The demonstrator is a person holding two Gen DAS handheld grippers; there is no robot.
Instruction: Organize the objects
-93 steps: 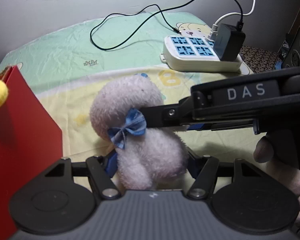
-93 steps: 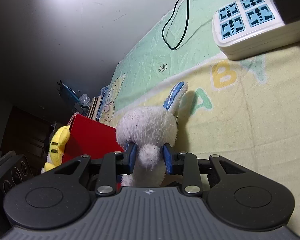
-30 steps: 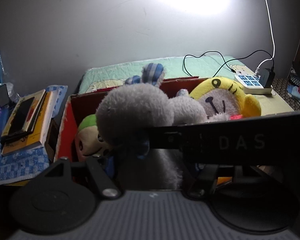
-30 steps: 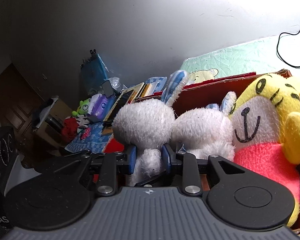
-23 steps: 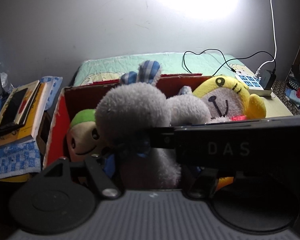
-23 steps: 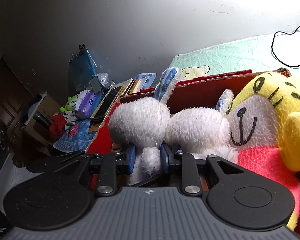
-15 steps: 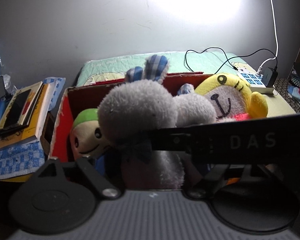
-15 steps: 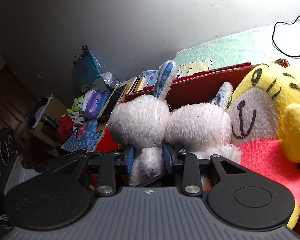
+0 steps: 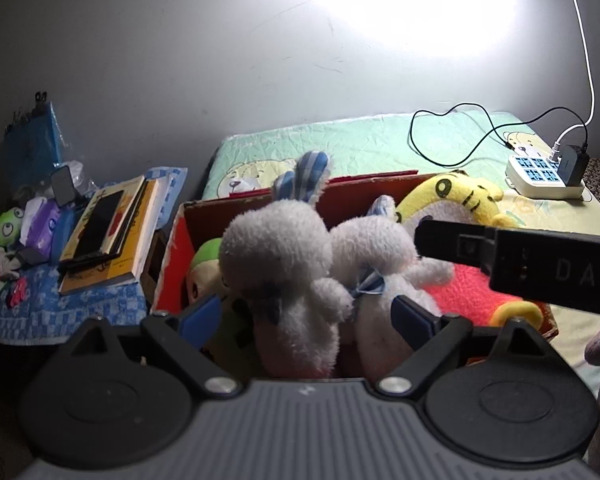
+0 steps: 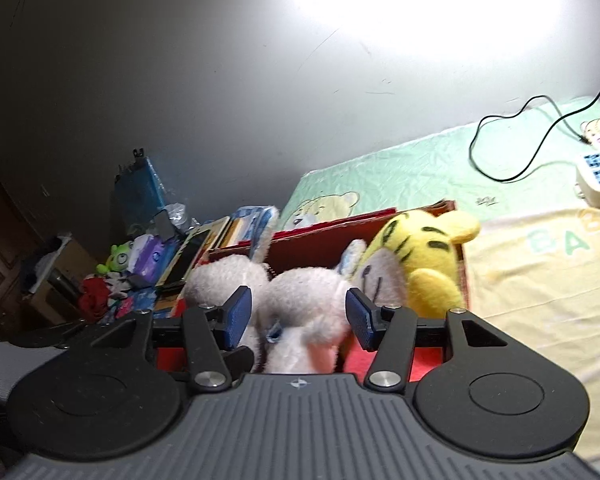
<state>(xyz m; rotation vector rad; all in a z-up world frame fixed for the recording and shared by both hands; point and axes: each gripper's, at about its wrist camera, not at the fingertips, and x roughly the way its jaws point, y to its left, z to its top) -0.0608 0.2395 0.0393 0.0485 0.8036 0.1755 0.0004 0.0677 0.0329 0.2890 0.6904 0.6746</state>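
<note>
Both your left hand-held gripper (image 9: pixel 306 316) and right hand-held gripper (image 10: pixel 296 318) stand wide open, holding nothing; the fluffy white plush rabbit (image 9: pixel 284 256) at frame centre looks light and squashy, so pinch its firmer body.

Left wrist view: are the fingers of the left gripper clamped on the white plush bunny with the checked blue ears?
No, the left gripper is spread wide, its blue fingers standing clear of the white plush bunny in the red cardboard box.
</note>
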